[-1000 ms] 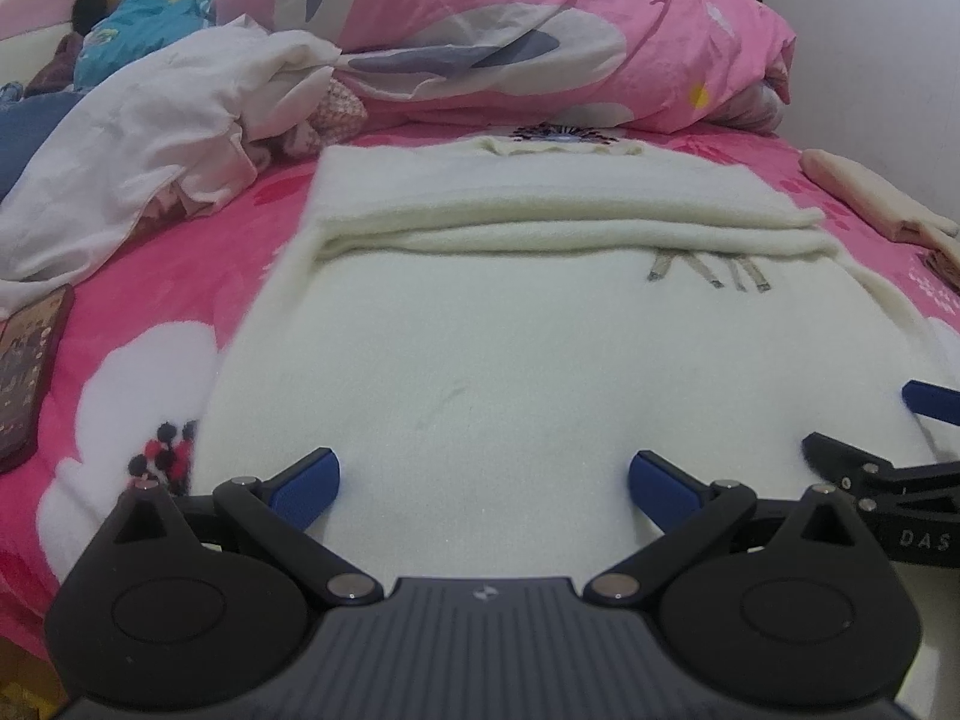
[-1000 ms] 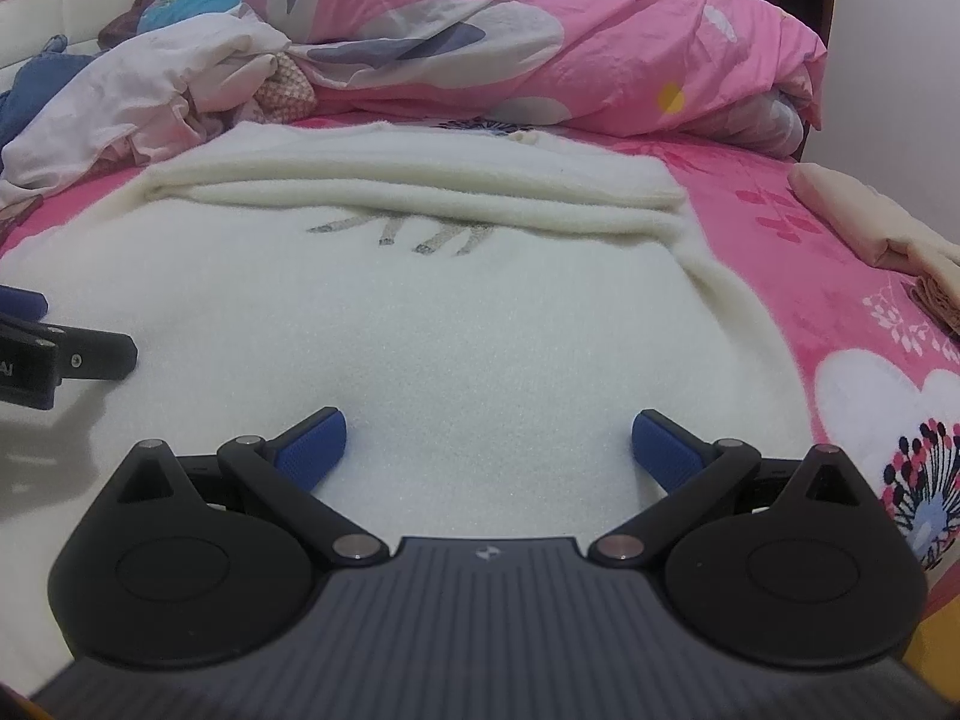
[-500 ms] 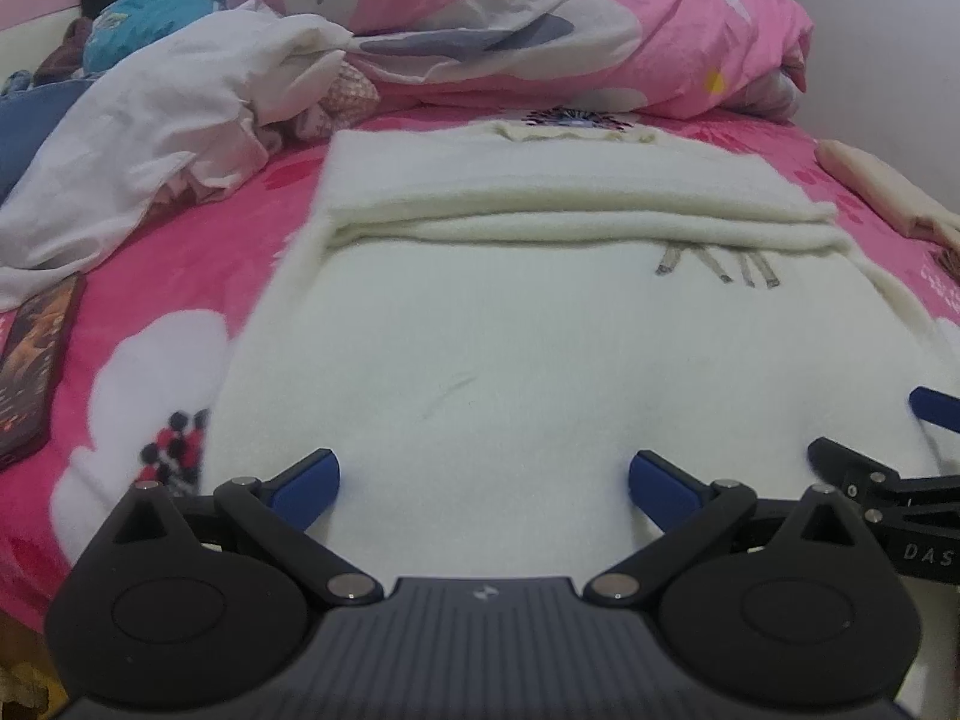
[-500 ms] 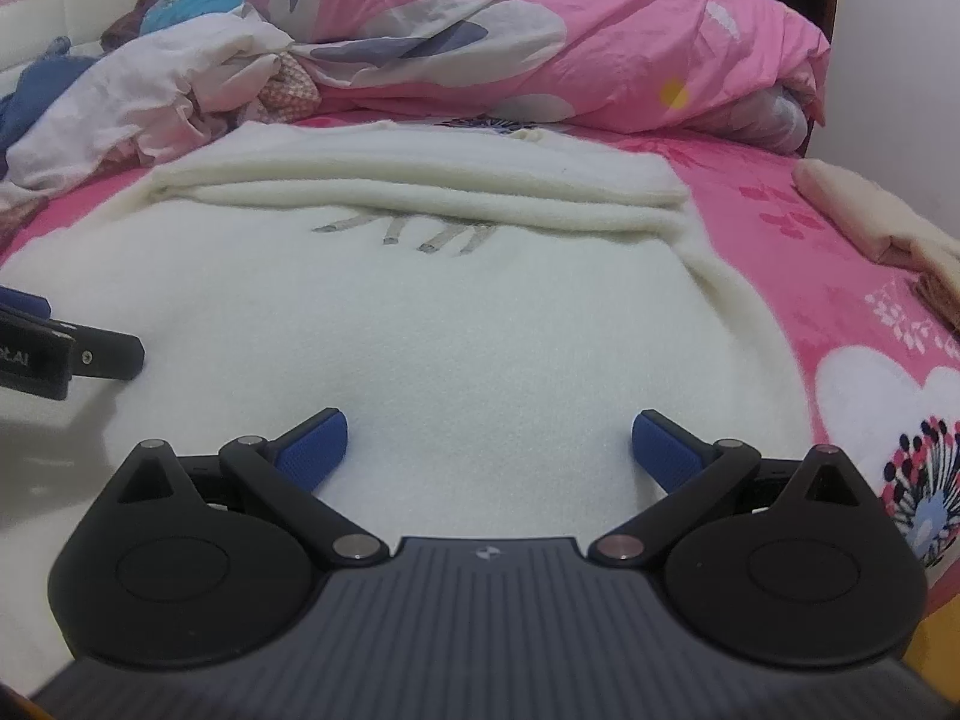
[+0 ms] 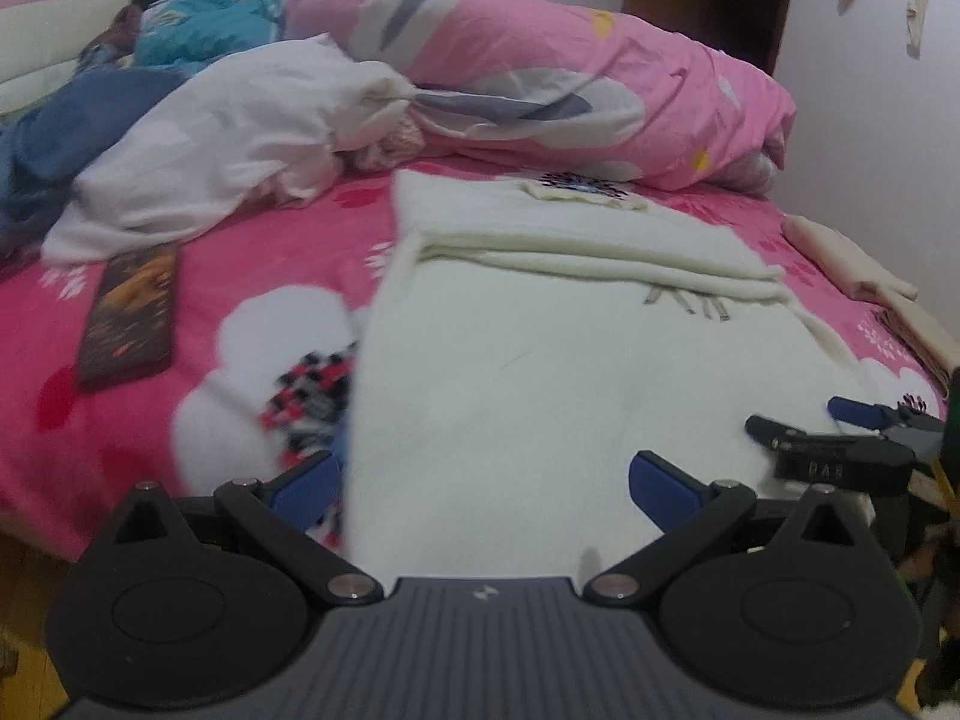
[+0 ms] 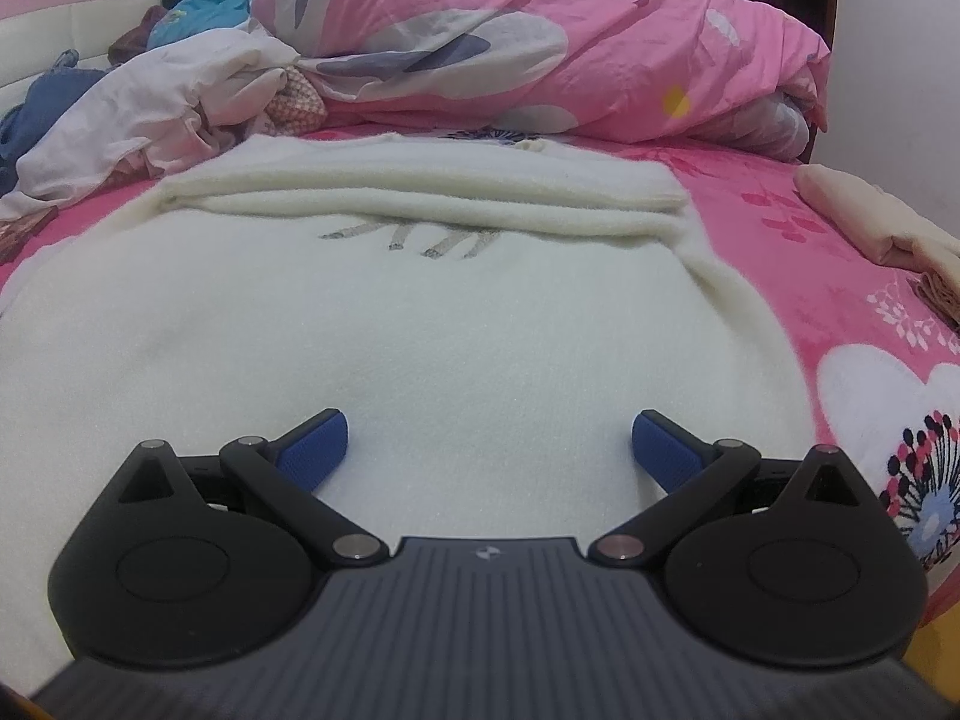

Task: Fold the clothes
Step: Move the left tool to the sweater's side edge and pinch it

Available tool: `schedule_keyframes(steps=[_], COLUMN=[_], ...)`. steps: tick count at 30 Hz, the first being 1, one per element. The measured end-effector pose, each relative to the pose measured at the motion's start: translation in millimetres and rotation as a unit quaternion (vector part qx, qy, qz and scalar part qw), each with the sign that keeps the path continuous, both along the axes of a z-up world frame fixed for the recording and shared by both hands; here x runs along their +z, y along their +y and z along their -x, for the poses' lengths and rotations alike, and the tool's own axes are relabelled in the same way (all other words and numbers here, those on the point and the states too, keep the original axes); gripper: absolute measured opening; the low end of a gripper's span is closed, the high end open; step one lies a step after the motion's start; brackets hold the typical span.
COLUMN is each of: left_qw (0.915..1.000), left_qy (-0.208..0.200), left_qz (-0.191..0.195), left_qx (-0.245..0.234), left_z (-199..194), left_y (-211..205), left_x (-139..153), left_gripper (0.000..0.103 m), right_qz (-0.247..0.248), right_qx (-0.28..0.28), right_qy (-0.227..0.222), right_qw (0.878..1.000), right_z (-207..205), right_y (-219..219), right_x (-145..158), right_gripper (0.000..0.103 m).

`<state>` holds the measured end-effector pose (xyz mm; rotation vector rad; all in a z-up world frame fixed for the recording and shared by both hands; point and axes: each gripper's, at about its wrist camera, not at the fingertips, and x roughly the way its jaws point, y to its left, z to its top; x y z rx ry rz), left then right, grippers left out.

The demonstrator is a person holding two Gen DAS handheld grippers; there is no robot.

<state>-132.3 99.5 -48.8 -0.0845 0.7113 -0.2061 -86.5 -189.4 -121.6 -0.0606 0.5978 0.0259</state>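
The cream garment lies spread on the pink flowered bedspread, its far end at twelve o'clock already folded back into a thick band across its width. The near hem runs under both tools.

What has changed shows mainly in the left wrist view. A second ago the left gripper sat squarely over the fabric; now it has slid toward nine o'clock, so the garment's left edge cuts between its fingers and the bedspread's flower print shows behind the left fingertip. The picture is smeared there — the move looks under way. The dark phone-like slab at ten o'clock has come further into view, which agrees with the sideways shift. The right gripper has scarcely moved and hovers low over the cloth near its right edge; in the left view it appears at three o'clock.

Both grippers have their fingers spread wide, and neither holds anything.

The reading is that the left tool is lining up on the near left corner while the right waits by the near right one, ready for a two-handed pinch and a fold of the hem toward twelve o'clock. The grasp itself is not yet made.

Beyond the garment lie a white crumpled sheet, a pink duvet and a folded beige cloth at two o'clock.
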Motion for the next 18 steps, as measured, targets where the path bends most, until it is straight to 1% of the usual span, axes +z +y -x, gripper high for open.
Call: schedule_keyframes(steps=[5, 9, 18], left_qw=[0.9996, 0.9986, 0.9975], left_qy=[0.021, 0.046, 0.054], left_qz=[0.001, 0.013, 0.045], left_qx=[0.02, 0.021, 0.009], left_z=[23, 38, 59], left_y=[22, 34, 47], left_x=[-12, -22, -27], left_gripper=[0.103, 0.103, 0.103], right_qz=[0.003, 0.008, 0.014], right_qx=[-0.001, -0.002, -0.005], right_qy=[-0.001, -0.001, 0.0], right_qw=[1.0, 1.0, 1.0], right_z=[1, 1, 1], right_y=[1, 3, 5], right_x=[0, -1, -1], right_gripper=[0.102, 0.102, 0.102])
